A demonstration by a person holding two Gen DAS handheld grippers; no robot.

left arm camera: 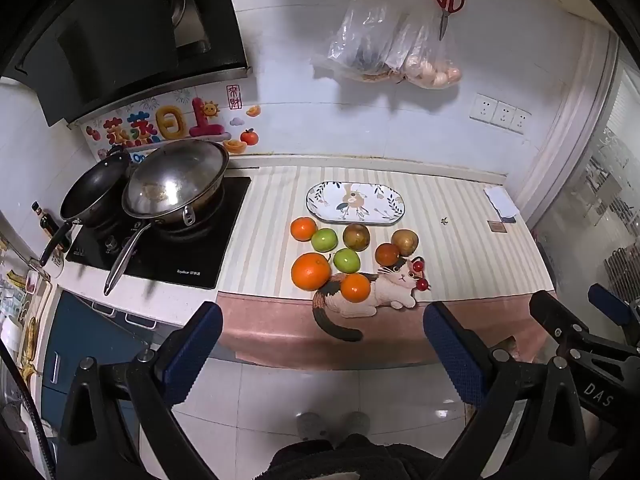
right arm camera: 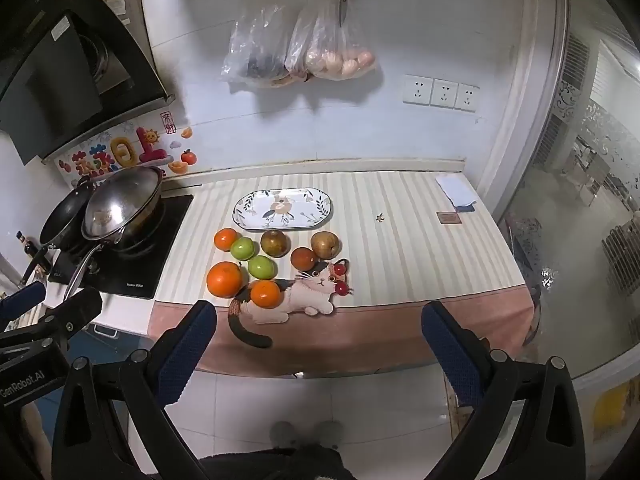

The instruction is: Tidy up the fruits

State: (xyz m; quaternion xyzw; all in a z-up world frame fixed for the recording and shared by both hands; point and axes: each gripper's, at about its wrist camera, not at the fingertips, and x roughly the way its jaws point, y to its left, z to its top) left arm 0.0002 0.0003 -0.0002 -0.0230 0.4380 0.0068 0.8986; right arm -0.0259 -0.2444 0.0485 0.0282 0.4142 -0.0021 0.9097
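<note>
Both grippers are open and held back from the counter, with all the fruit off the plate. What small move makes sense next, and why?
Probably bring the right gripper forward and down over the small orange on the cat-pattern cloth edge. It lies nearest, nothing blocks it, and the oval floral plate behind the fruit is bare. The left gripper is open too, so either could start.

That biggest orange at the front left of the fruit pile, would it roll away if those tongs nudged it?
Probably. The biggest orange is round and sits loose on the flat striped mat, so a nudge would likely roll it. The green fruit beside it might stop it on that side. Its skin looks smooth and shiny, so it could slip unless squeezed across the middle.
</note>
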